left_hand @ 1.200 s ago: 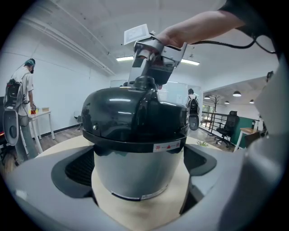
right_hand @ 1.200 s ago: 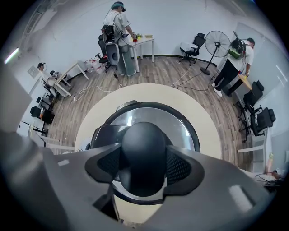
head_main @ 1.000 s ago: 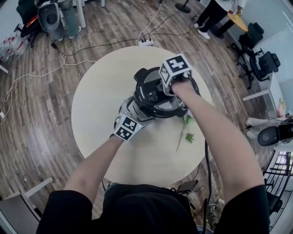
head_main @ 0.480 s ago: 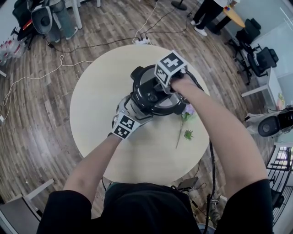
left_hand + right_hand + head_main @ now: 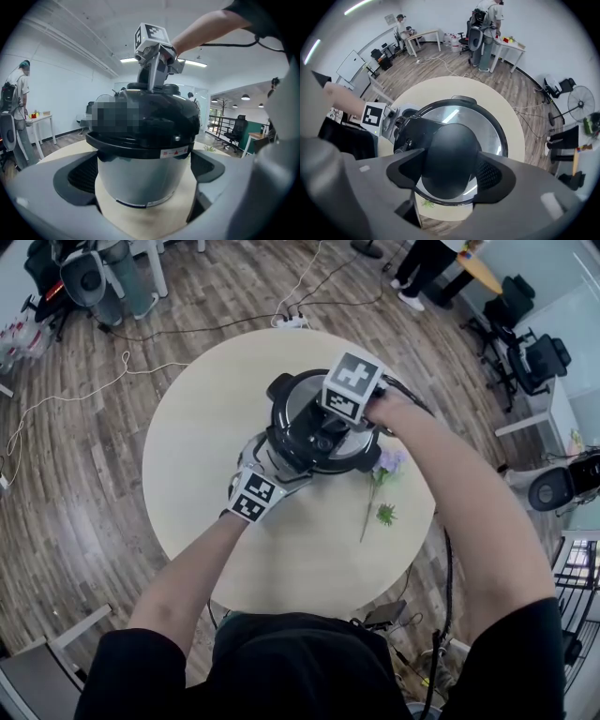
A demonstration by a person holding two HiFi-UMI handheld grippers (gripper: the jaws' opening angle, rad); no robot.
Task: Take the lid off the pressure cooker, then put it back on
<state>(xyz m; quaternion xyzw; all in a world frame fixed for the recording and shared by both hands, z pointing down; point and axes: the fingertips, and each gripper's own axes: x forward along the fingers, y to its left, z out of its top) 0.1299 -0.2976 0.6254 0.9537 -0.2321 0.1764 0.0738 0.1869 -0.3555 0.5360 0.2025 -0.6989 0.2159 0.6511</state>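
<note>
The round bench (image 5: 192,493) carries the pressure cooker (image 5: 140,164), which stands a little past its middle. Everything else is placed from that cooker. Its lid (image 5: 490,124) is seated on the pot all the way round, with no gap at the rim, so I judge that lifting has not yet begun.

The left tongs (image 5: 143,182) sit low against the cooker's near side. Their two jaws are clamped on the steel body just under the lid's rim, and they have not shifted.

The right tongs (image 5: 450,165) point straight down over the cooker's top, and this is where the change lies. Their marker cube has swung round from a second ago, a twist about the upright line. The jaws have just spread slightly wider, though both pads seem to lie against the sides of the lid's knob (image 5: 452,143), pinching it. That looks like the unlocking turn, but I cannot tell whether the lid itself rotated.

A flower sprig (image 5: 377,491) lies on the bench just beside the cooker, untouched.
</note>
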